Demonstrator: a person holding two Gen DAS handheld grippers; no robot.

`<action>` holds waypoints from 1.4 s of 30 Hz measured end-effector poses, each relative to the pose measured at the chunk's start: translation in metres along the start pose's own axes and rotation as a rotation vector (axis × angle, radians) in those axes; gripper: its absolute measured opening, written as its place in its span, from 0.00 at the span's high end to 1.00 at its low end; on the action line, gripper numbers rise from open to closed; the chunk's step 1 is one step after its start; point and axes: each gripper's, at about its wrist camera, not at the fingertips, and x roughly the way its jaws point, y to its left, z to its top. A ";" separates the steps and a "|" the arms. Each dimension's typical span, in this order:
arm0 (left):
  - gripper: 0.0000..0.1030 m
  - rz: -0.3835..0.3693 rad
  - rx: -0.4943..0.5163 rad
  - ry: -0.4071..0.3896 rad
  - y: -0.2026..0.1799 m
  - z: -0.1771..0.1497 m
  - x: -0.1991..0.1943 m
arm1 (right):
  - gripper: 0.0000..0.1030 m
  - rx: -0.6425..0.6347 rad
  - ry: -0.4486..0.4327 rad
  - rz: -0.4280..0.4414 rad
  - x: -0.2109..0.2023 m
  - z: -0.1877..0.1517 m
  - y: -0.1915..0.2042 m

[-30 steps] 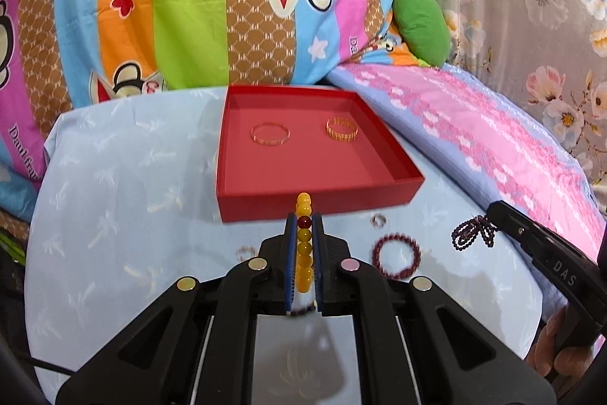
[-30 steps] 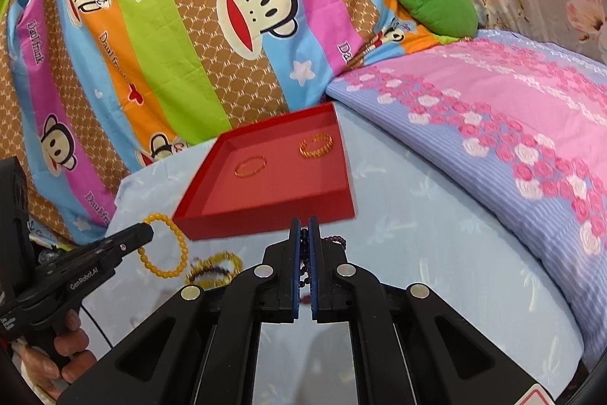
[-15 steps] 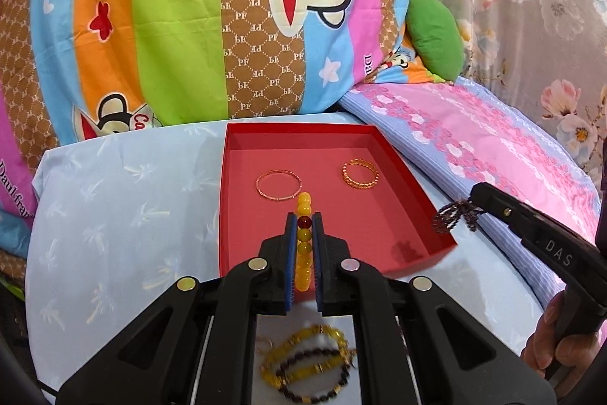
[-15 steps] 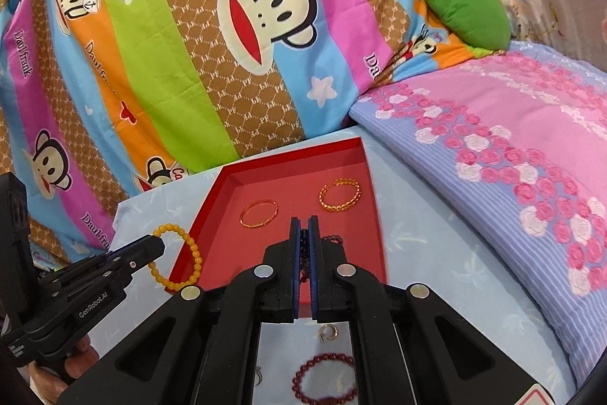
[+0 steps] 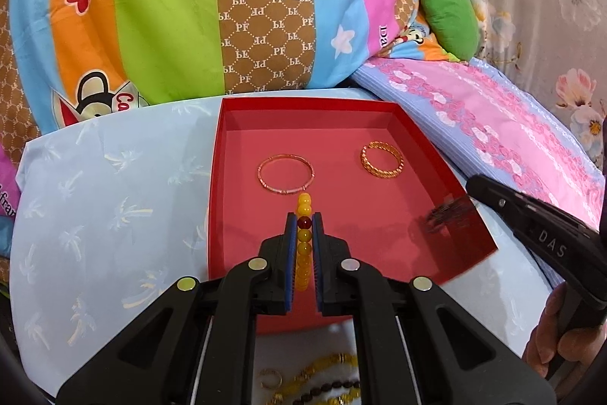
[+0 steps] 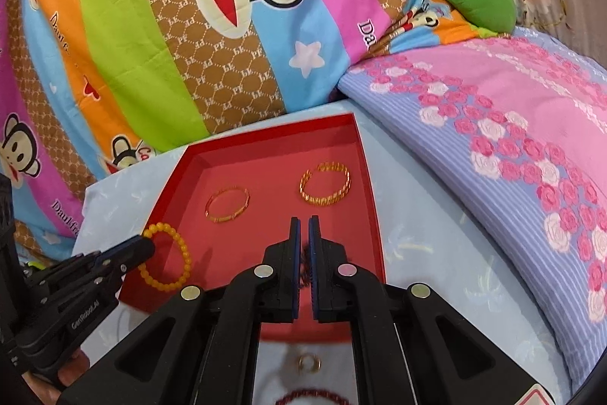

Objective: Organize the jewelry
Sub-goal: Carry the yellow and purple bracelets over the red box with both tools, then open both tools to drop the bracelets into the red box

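The red tray [image 5: 447, 192] lay on the pale blue sheet [image 5: 114, 215]. Above it my left gripper [image 5: 303, 219] was clamped on the yellow bead bracelet [image 6: 178, 253], my right gripper [image 6: 303, 221] on dark beads [image 5: 447, 215].

Surface: pale blue sheet [image 5: 95, 215] with palm print.
Resting on sheet: red tray [image 5: 214, 200]; small gold ring [image 6: 309, 363]; dark red bead bracelet [image 6: 315, 397]; yellow and dark bead strands [image 5: 326, 382], heaped; pink rose-print quilt [image 6: 512, 139], right.

Bright, even light; fisheye-warped edges
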 end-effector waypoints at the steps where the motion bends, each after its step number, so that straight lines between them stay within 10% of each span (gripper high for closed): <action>1: 0.93 -0.001 -0.009 0.000 0.001 0.003 0.005 | 0.93 -0.002 -0.020 -0.005 0.001 0.003 0.000; 6: 0.79 0.027 -0.021 -0.006 0.000 0.011 0.015 | 0.64 0.012 -0.081 -0.033 -0.006 0.007 -0.002; 10: 0.56 0.054 -0.032 -0.030 -0.002 0.010 0.012 | 0.64 0.000 -0.082 -0.038 -0.015 -0.001 -0.004; 42: 0.52 0.079 -0.058 -0.028 -0.003 -0.072 -0.060 | 0.64 0.026 0.026 -0.036 -0.064 -0.103 -0.008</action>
